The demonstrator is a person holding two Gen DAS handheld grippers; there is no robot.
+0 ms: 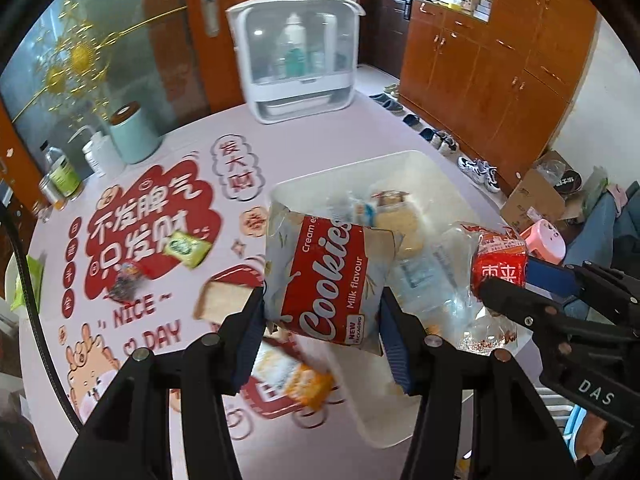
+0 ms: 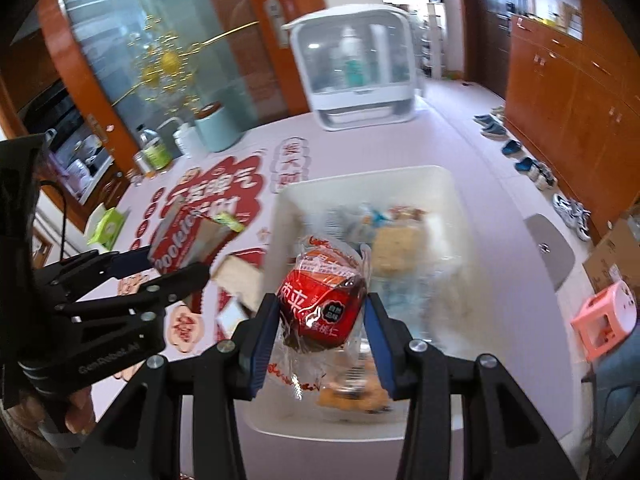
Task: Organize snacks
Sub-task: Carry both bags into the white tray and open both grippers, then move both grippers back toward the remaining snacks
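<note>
Left hand-held gripper (image 1: 320,308) clamps cookies packet (image 1: 324,276); right hand-held gripper (image 2: 320,312) clamps red-labelled snack bag (image 2: 324,304), both above white bin (image 2: 360,176).

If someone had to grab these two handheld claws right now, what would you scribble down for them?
Left gripper: shut on the Cookies packet, held up by the white bin.
Right gripper: shut on the red-label wrapped snack, over the bin.
Done: several snacks already lie in the bin.
Left: drop these two in, then fetch the green packet, the orange packet and the other loose snacks on the table.
</note>
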